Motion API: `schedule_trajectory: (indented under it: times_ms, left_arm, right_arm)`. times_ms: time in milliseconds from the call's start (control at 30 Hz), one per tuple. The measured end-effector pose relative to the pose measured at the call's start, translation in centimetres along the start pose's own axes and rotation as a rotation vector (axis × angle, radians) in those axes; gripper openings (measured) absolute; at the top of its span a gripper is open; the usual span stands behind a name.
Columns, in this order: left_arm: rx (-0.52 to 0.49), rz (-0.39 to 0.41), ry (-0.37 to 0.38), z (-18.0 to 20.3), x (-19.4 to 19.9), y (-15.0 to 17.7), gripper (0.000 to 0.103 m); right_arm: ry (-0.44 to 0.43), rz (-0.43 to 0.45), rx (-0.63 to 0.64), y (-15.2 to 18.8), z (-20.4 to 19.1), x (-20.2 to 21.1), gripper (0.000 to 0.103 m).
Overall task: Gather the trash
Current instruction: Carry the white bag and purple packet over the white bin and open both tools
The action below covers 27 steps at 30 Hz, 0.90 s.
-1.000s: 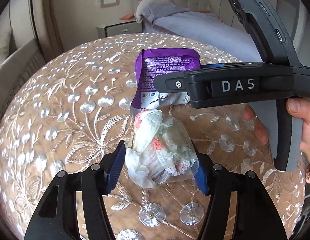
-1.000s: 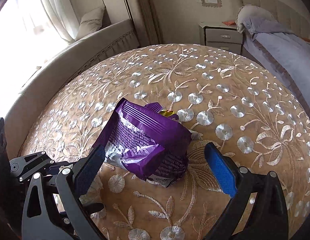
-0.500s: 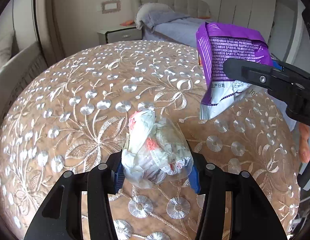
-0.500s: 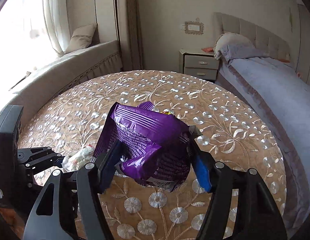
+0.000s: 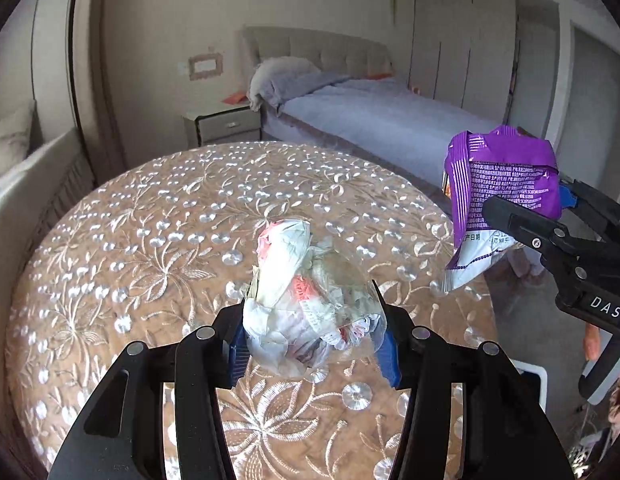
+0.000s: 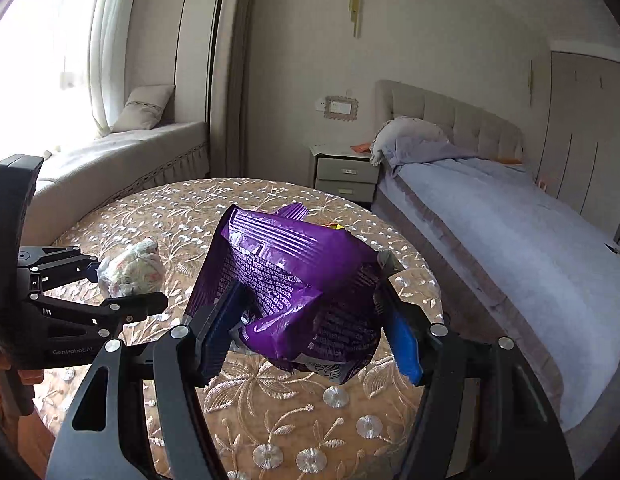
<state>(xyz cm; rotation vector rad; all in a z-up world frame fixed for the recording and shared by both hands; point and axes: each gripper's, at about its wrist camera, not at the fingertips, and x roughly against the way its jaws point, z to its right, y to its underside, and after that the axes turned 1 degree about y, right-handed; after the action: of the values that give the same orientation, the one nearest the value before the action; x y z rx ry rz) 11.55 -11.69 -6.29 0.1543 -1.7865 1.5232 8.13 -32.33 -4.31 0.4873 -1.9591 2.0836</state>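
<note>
Trash fills both tools in this bedroom scene. Left wrist view: the left hand-held gripper sits at lower centre, its blue-padded fingers clamped on a clear bag of crumpled white and pink paper, raised above the round bench with its gold, silver-embroidered cloth. At the right edge of the frame the right hand-held gripper pinches a purple snack wrapper, which hangs in the air off the bench's right rim. A grey bed and a nightstand fill the upper centre.

Right wrist view: the right hand-held gripper occupies the lower centre, its fingers pressed against either side of the crumpled purple snack wrapper, held above the bench. At the left of the frame the left hand-held gripper grips the clear bag of paper over the bench. A window seat with a cushion lies at upper left; the bed runs down the right side, the nightstand beside it at centre.
</note>
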Motion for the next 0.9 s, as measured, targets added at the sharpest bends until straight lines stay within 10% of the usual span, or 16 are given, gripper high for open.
schedule_trajectory:
  times_ms: [900]
  left_arm:
    - [-0.346, -0.092, 0.238, 22.4, -0.2, 7.2, 0.050]
  right_arm:
    - [0.342, -0.100, -0.180, 13.3, 8.3, 15.6, 0.068]
